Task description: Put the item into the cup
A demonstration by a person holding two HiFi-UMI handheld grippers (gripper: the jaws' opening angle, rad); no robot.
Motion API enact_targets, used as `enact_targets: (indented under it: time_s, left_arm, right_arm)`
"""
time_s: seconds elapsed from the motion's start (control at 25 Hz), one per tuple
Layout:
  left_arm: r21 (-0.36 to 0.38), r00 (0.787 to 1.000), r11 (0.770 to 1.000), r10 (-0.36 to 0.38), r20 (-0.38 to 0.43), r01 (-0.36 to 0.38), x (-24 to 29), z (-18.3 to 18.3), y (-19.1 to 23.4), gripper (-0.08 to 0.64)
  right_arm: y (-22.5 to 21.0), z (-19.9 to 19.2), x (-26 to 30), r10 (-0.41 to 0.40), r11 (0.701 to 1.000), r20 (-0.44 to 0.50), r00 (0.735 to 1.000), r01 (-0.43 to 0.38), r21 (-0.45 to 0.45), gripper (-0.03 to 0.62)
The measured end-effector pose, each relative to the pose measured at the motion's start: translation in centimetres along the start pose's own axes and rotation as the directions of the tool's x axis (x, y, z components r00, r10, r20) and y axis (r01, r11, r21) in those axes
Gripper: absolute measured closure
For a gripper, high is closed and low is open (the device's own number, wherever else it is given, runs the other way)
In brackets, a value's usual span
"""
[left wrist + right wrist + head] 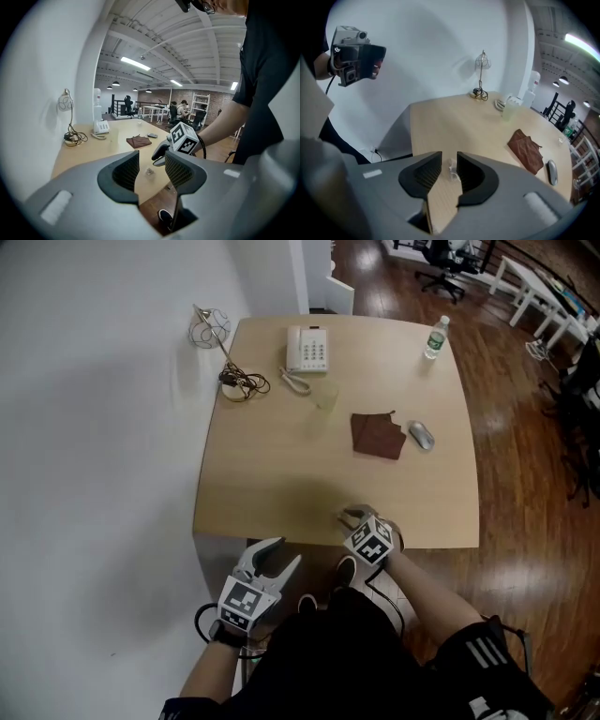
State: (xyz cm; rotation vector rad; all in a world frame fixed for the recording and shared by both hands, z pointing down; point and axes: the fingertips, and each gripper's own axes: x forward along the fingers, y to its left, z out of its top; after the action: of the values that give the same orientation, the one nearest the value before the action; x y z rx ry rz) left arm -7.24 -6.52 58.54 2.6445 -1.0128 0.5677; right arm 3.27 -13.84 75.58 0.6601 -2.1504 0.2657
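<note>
Item (452, 169) lies near the bench (454, 126) edge between the right gripper's (449, 157) wide-open jaws. Left gripper's (286, 552) jaws gape empty. Cup (325, 395) stands well apart.

bright even light frm ceiling strips (135, 63); soft shadow on table (281, 465); gripper views fisheye, dark corners.

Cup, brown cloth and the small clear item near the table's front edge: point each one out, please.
cup (325, 396): head view, middle of its translucent wall.
brown cloth (378, 435): head view, centre of the fabric.
small clear item (452, 169): right gripper view, its middle.
</note>
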Motion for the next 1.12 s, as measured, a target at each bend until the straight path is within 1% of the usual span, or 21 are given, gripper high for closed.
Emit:
enact_targets:
  time_s: [0.16,0.4,0.52,0.56,0.6,0.64,0.76,1.04,1.12]
  left_arm:
    - [-0.019,1.0,1.0,0.02,-0.021,-0.02,2.4,0.2,0.4,0.394]
    - [-0.048,0.997,0.997,0.06,-0.046,-0.063,4.6,0.5,1.1,0.394]
    - [-0.054,0.996,0.995,0.076,-0.055,-0.079,5.4,0.6,1.5,0.394]
    - [-0.056,0.995,0.995,0.079,-0.057,-0.083,5.6,0.7,1.6,0.394]
    - [-0.058,0.995,0.995,0.082,-0.06,-0.085,5.7,0.8,1.6,0.394]
    - [-0.058,0.994,0.995,0.084,-0.064,-0.087,5.8,0.9,1.6,0.394]
    - [-0.053,0.994,0.995,0.084,-0.068,-0.088,6.3,1.2,1.7,0.394]
    - [-0.035,0.997,0.998,0.057,-0.049,-0.058,7.8,2.7,2.1,0.394]
    - [-0.025,0.998,0.999,0.043,-0.045,-0.044,8.4,3.2,2.3,0.394]
  right_arm:
    - [-0.8,-1.0,2.6,0.051,0.998,-0.056,0.997,-0.054,-0.045,0.477]
    - [-0.9,-2.5,5.2,0.101,0.989,-0.141,0.985,-0.115,-0.094,0.477]
    - [-1.0,-3.0,5.9,0.105,0.986,-0.162,0.981,-0.124,-0.114,0.486]
    - [-1.1,-3.2,5.9,0.101,0.986,-0.167,0.981,-0.121,-0.118,0.513]
    - [-1.1,-3.2,5.9,0.098,0.986,-0.169,0.981,-0.119,-0.118,0.557]
    - [-1.2,-3.3,5.8,0.097,0.986,-0.167,0.981,-0.117,-0.116,0.581]
    - [-1.5,-3.0,5.4,0.101,0.989,-0.147,0.984,-0.115,-0.093,0.583]
    - [-3.6,-1.3,2.6,0.107,0.993,-0.07,0.992,-0.103,0.056,0.584]
    - [-4.4,-0.9,1.7,0.1,0.992,-0.056,0.993,-0.095,0.082,0.583]
